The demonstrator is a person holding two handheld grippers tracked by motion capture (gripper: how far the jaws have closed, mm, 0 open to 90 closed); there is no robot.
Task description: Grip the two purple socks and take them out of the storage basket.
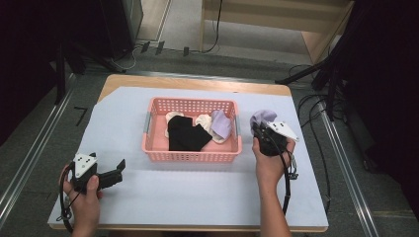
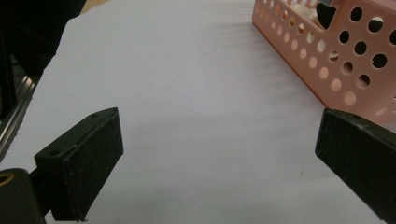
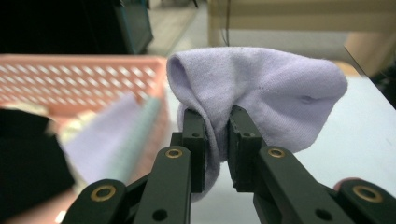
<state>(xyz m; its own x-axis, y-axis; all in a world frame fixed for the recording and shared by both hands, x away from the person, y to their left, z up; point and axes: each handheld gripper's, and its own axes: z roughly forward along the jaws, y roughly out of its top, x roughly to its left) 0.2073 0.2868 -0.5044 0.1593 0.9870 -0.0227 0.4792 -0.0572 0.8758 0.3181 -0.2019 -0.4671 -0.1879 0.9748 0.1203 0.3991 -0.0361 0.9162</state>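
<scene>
Our right hand-held gripper (image 3: 216,140) pinches only a fold of the lilac sock (image 3: 261,88) at three o'clock of the pink basket (image 1: 153,148), so it could slip free; our left hand-held gripper (image 2: 219,154) gapes wide over the worktop (image 2: 187,84)

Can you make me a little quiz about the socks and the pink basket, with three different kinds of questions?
1. True or false: the right gripper is pinching a purple sock.
2. Pick one. The left gripper is: A) holding a black sock, B) open over the bare white sheet, C) inside the basket.
3. Fill in: the pink basket holds black, cream and ______ socks.

Key: 1 true. 2 B. 3 purple.
</scene>
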